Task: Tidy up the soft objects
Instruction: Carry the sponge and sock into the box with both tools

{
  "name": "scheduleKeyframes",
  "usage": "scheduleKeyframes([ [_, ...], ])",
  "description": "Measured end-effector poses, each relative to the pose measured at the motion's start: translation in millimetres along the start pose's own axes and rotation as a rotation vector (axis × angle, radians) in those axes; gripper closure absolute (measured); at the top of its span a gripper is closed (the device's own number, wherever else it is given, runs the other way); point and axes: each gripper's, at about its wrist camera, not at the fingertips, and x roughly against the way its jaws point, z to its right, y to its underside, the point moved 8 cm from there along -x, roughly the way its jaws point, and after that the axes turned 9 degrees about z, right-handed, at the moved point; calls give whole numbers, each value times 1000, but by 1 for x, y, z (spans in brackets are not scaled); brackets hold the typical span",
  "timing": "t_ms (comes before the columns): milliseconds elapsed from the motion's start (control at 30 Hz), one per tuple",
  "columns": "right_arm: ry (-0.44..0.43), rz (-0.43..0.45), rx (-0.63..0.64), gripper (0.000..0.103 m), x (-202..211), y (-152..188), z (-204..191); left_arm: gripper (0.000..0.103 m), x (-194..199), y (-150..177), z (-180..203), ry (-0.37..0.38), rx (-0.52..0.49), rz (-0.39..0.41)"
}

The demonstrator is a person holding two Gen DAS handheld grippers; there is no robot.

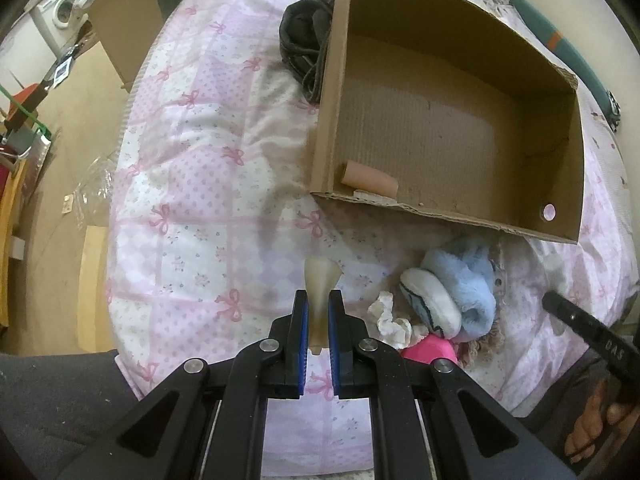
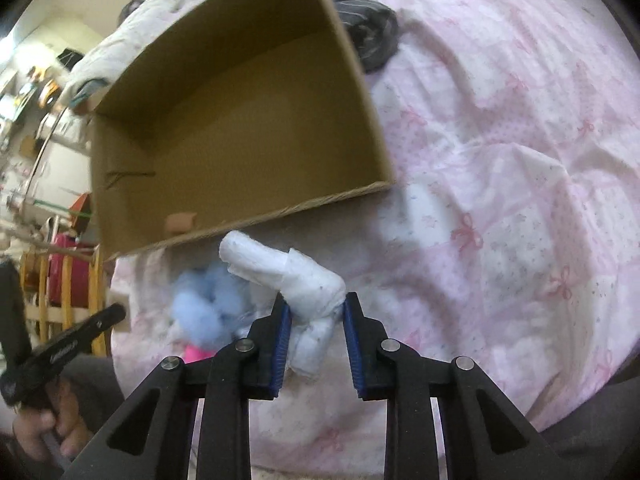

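Setting: a bed under a pink-and-white bow-print quilt (image 1: 192,184), filling the middle of both views, with household clutter at the far left edges.

Item 1, white fabric bundle (image 2: 308,280): lower centre of the right wrist view, just below the cardboard box (image 2: 120,184). We judged it light, limp and easily squashed, prone to unrolling; best taken across its thick bent middle. The right gripper (image 2: 314,312) stood narrowed there, pads pressing both sides of the bundle.

Item 2, pale rubbery strip (image 1: 320,300): lower centre of the left wrist view. We took it for something thin, floppy and perhaps slippery. The left gripper (image 1: 318,312) was fully closed on its waist, one flared end sticking out past the tips.

Item 3, blue plush toy (image 1: 460,280): lower right of the left view, touching the box's near wall, a pink piece (image 1: 432,350) beneath it. Soft and bulky, it should take a pinch anywhere.

Item 4, tan roll (image 1: 370,178): already inside the box, near corner.

Item 5, dark bundle (image 1: 304,40): against the box's far outer wall.

Writing: pale letters on the right tool's handle, too small for us to read.
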Motion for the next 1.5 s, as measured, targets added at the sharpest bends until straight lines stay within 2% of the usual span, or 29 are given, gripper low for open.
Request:
scheduleKeyframes([
  [100,-11,-3,29,76,1,10,-11,95,4,-3,-1,-21,-4,30],
  [300,-59,37,90,76,10,9,-30,95,10,-6,-3,-42,-7,61],
  [633,-148,201,254,76,46,-3,-72,95,32,-20,-15,-111,5,175],
  [867,-166,269,244,76,63,-13,-79,95,58,-33,-19,-118,30,267],
  [1067,-175,289,223,76,70,-33,-76,95,74,-51,-12,-90,38,311],
  [1333,-202,299,177,76,70,-62,-69,95,86,-94,14,-50,-9,364],
  [1500,-178,326,187,76,68,-86,-66,95,85,-122,30,-35,-26,387],
])
